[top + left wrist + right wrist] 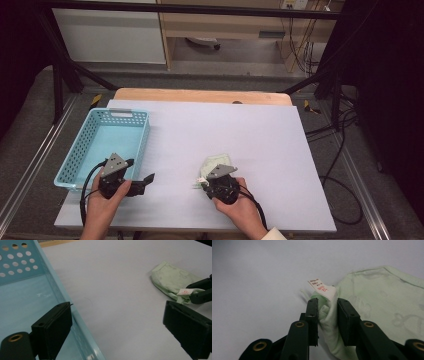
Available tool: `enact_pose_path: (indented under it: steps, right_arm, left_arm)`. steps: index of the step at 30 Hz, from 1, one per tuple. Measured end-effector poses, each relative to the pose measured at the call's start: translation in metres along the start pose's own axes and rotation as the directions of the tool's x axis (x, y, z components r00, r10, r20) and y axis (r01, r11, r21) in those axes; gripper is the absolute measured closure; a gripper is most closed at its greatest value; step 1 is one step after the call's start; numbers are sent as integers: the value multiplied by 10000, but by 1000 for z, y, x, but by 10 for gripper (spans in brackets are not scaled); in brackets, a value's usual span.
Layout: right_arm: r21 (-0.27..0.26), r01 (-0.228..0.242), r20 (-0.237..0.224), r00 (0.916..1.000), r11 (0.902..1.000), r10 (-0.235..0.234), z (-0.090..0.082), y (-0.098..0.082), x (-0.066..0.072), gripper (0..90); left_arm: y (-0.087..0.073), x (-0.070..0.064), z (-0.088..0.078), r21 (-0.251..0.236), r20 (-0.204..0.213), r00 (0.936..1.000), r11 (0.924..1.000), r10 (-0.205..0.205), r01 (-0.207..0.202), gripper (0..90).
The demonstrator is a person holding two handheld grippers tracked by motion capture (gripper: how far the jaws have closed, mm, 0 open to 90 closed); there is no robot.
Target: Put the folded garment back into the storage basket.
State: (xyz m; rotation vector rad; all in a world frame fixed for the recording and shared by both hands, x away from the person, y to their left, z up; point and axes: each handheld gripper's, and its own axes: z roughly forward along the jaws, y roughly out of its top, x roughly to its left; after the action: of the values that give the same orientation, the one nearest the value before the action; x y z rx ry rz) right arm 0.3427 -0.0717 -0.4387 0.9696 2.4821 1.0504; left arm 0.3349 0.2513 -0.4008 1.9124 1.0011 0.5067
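A pale green cloth pouch (216, 161) with a white label (322, 288) lies on the white table cover, right of the middle. My right gripper (328, 307) is shut on the pouch's bunched edge just under the label; in the high view that gripper (202, 181) sits at the pouch's near left corner. My left gripper (118, 315) stands open and holds nothing, one jaw over the near right rim of a light blue perforated basket (22, 270), the other over the table. From the left gripper view the pouch (172, 277) lies to the right with the right gripper (200, 291) on it.
The blue basket (120, 111) stands at the table's left side with nothing in it. The white cover (240, 130) spreads over the table, with a wooden edge (200, 95) at the back. Cables (345, 190) lie on the floor to the right.
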Motion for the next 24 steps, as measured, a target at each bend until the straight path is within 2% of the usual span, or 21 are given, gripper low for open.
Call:
enact_pose_path:
  steps: [7,11,24]
  right_arm:
    - [-36,167,-208,9996,9999,-168,0,1,12,717]
    - [-82,44,-316,9995,10000,-46,0,1,16,716]
    - [-234,71,-579,9983,9997,-84,3,4,32,715]
  left_arm:
    - [0,0,0,5,-13,10000,10000,17,-17,83]
    - [0,-1,0,-4,-14,10000,10000,20,-20,84]
    - [0,0,1,18,-39,10000,10000,18,-18,81]
